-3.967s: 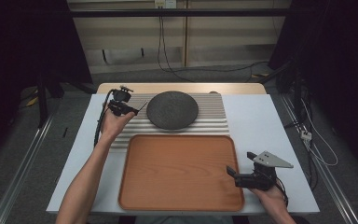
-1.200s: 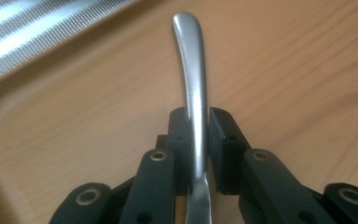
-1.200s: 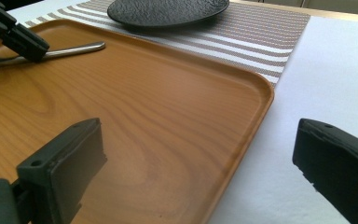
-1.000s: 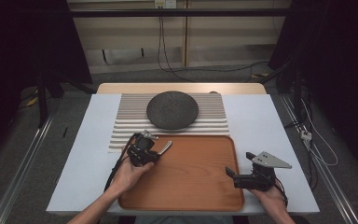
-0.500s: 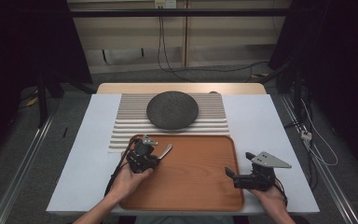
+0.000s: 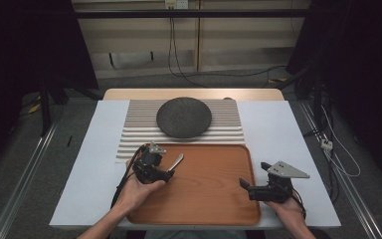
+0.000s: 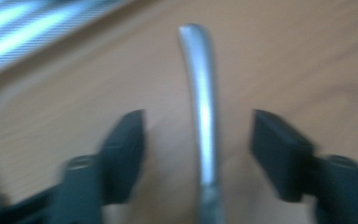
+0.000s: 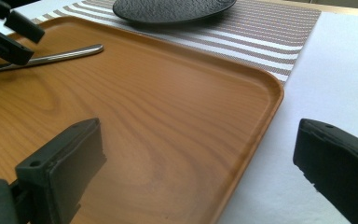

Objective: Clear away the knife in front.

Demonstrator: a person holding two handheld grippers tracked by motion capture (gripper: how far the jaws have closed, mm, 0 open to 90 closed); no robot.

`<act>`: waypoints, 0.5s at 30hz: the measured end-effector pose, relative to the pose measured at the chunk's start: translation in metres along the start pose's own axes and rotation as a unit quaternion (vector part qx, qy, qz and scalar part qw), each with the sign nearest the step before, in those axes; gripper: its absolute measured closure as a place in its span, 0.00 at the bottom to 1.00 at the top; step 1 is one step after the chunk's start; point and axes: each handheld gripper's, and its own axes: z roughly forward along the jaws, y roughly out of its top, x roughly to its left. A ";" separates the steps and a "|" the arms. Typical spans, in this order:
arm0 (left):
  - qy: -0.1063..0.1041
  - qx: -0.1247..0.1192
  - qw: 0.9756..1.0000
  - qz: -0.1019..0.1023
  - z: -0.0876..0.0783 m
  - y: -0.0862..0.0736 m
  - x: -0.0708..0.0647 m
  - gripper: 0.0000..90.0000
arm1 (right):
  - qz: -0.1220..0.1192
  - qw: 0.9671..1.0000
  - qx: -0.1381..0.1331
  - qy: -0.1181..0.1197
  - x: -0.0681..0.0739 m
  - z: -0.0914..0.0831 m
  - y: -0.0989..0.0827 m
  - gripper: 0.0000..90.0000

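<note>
Cutlery handle point(image 7: 200, 102) is lying between the wide-parted jaws of the left gripper point(image 6: 166, 169), which is no longer clamping it; a second ago it was carrying the piece from the striped mat point(image 6: 134, 130) over the tray point(image 6: 214, 199). Release probably means placement is done. Right gripper point(image 6: 246, 185) is idling, jaws gaping and holding nothing, astride the tray's right rim. Plate point(image 6: 184, 117) is sitting well apart, leaving broad bare tray.

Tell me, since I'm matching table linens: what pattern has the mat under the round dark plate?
Stripes, beige and white, on the ribbed mat; clearest in the high view.
</note>
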 end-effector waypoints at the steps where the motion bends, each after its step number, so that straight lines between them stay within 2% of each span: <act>1: -0.004 0.002 1.000 -0.004 0.001 0.001 0.002 0.24 | 0.000 1.000 0.000 0.000 0.000 0.000 0.000 0.02; 3: -0.007 -0.001 1.000 -0.008 0.002 0.001 0.003 0.21 | 0.001 1.000 0.000 -0.001 -0.001 0.000 0.000 0.02; 5: -0.005 -0.008 1.000 -0.007 0.002 0.002 0.003 0.13 | 0.001 1.000 0.000 -0.001 -0.001 0.000 0.000 0.02; 7: -0.027 -0.010 1.000 -0.006 0.001 0.004 0.004 0.11 | 0.001 1.000 0.000 -0.002 -0.001 0.000 0.000 0.02; 8: -0.035 -0.013 0.999 0.000 0.001 0.004 0.003 0.11 | 0.001 1.000 0.000 -0.003 -0.002 -0.001 -0.001 0.02; 9: -0.046 -0.027 0.998 0.013 0.000 0.004 0.002 0.11 | 0.000 1.000 0.000 -0.003 -0.002 -0.001 -0.001 0.02; 11: -0.034 -0.050 0.997 0.039 -0.001 0.003 -0.001 0.22 | 0.003 1.000 -0.002 -0.005 -0.002 -0.002 0.000 0.02; 12: -0.033 -0.058 0.997 0.045 -0.001 0.003 -0.002 0.24 | 0.003 1.000 -0.002 -0.006 -0.002 -0.002 0.000 0.02; 13: -0.035 -0.066 0.996 0.042 -0.002 0.003 -0.003 0.28 | 0.000 1.000 -0.002 -0.006 -0.002 -0.003 -0.001 0.02; 14: -0.060 -0.069 0.995 0.045 -0.002 0.003 -0.003 0.35 | 0.000 1.000 -0.002 -0.006 -0.001 -0.003 -0.001 0.02; 15: -0.060 -0.075 0.994 0.052 -0.003 0.002 -0.005 0.43 | 0.001 1.000 -0.003 -0.005 -0.001 -0.004 -0.001 0.02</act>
